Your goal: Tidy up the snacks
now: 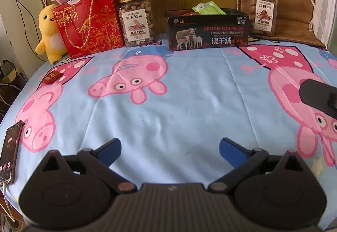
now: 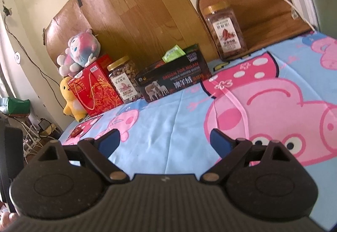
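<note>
Box [image 1: 207, 32]: pouch [image 1: 207, 8] inside. Left of box: nut jar [image 1: 137, 19], then gift carton [image 1: 90, 21]. Right of box: second jar [image 1: 262, 8].

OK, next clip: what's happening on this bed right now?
Nothing is being handled yet. The left gripper and right gripper both hover over the cartoon-pig sheet with jaws open and empty. Along the back stand a red gift box, a jar of nuts, a black open box with a green packet sticking out, and a second jar. One small red packet lies loose near the left edge.
</note>
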The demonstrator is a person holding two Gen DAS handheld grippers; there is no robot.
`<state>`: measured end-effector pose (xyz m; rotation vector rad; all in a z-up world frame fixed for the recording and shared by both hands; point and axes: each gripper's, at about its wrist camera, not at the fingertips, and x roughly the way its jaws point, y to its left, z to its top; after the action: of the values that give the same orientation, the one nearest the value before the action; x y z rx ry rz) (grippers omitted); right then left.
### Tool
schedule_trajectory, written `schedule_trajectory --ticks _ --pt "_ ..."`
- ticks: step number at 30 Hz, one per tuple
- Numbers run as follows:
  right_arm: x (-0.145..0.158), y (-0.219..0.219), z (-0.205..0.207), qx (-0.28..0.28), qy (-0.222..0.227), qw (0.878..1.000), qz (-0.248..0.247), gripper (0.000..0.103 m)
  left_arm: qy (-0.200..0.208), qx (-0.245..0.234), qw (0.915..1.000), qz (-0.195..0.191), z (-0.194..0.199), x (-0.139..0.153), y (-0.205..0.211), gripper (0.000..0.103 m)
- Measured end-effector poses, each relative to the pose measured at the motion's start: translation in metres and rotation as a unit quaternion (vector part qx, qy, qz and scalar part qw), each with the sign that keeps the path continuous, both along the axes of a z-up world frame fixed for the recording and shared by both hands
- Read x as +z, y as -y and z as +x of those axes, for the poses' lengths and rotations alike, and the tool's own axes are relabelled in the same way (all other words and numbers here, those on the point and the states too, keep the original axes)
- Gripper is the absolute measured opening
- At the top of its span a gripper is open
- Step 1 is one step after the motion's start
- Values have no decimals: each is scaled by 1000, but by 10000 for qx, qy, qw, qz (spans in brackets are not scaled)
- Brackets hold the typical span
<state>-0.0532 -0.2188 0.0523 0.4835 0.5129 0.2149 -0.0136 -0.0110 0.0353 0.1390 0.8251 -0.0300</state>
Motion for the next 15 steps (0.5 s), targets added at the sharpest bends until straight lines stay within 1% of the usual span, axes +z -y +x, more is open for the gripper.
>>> schedule_trajectory --ticks 6,15 --pt "3 -1 -4 -24 183 9997 -149 94 11 -11 10000 -34 -1 2 0 103" --pt "4 -2 -4 -63 213 9997 -130 94 38 -25 10000 -60 -3 3 1 103"
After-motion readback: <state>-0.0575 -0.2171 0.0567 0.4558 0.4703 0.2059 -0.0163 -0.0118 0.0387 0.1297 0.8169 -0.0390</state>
